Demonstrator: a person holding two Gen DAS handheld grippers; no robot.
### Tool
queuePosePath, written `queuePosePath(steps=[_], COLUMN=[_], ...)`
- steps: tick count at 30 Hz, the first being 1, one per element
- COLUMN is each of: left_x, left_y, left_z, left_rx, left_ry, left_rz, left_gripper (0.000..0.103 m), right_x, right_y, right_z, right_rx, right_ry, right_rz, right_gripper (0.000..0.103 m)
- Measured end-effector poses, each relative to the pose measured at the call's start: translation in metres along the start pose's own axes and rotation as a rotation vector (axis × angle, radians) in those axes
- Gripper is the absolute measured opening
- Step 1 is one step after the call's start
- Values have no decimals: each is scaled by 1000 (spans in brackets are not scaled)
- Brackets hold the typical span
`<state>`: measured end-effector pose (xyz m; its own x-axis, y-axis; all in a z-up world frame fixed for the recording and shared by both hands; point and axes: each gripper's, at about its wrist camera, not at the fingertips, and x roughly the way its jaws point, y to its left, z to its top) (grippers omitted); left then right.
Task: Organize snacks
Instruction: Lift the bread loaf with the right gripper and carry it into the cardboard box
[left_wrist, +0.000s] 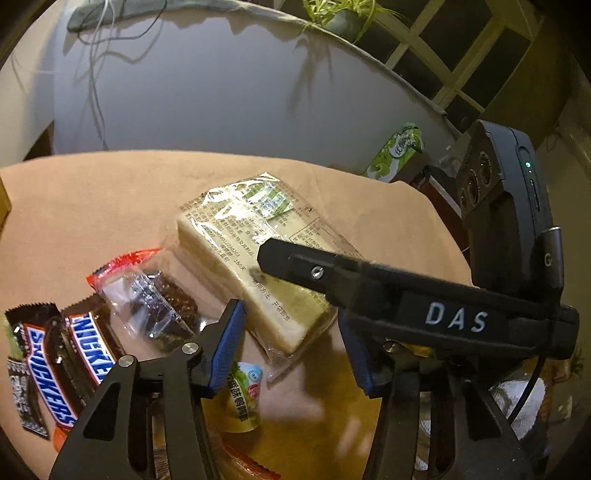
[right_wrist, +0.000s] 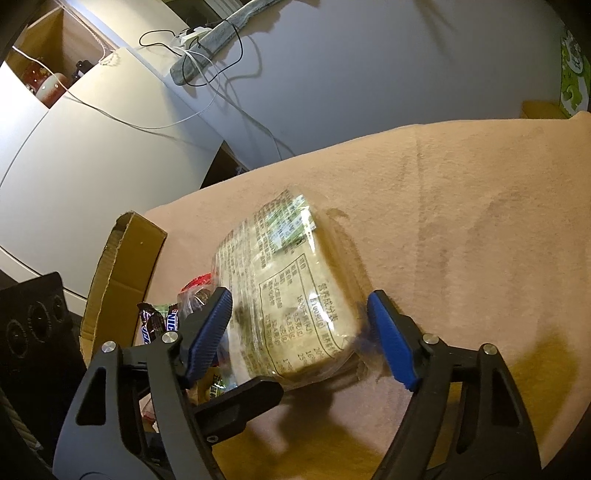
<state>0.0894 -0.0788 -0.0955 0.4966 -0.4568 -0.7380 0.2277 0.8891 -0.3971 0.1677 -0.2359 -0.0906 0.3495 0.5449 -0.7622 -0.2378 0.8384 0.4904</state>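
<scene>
A pale cake block in clear printed wrap (left_wrist: 258, 254) lies on the tan cloth (left_wrist: 92, 206); it also shows in the right wrist view (right_wrist: 291, 291). My right gripper (right_wrist: 299, 332) is open, its blue pads on either side of the near end of the pack. My left gripper (left_wrist: 291, 343) is open and empty, just short of the pack. The right gripper's body (left_wrist: 406, 295) crosses the left wrist view over the pack. Left of the pack lie a dark biscuit in clear wrap (left_wrist: 159, 302) and two Snickers bars (left_wrist: 70, 365). A small green-labelled cup (left_wrist: 243, 398) sits under the left gripper.
A cardboard box (right_wrist: 122, 273) stands at the cloth's left edge. A green tissue box (left_wrist: 395, 151) sits beyond the table on the right. A grey wall with cables (right_wrist: 207, 74) and a potted plant (left_wrist: 343, 18) are behind. The other gripper's camera housing (right_wrist: 33, 325) is at the left.
</scene>
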Motion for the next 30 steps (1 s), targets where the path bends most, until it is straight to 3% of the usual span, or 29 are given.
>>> queuePosePath(steps=[11,18,30], left_x=[-8,-25,-77], left_y=[-13,-14,0], left_z=[-2,-1,-7], left_rx=[76,90,83], left_ry=[-59,-113,-235], left_rz=[73,95,142], left_gripper=[49,49,49], right_x=[-8,-20,-31], right_y=[10,27,93], right_z=[-8,-10,-13], right_rx=[-45,-82,-182], right_ry=[-27,-58,-96], right_rz=[-22,-14,30], right_gripper=[70,70,70])
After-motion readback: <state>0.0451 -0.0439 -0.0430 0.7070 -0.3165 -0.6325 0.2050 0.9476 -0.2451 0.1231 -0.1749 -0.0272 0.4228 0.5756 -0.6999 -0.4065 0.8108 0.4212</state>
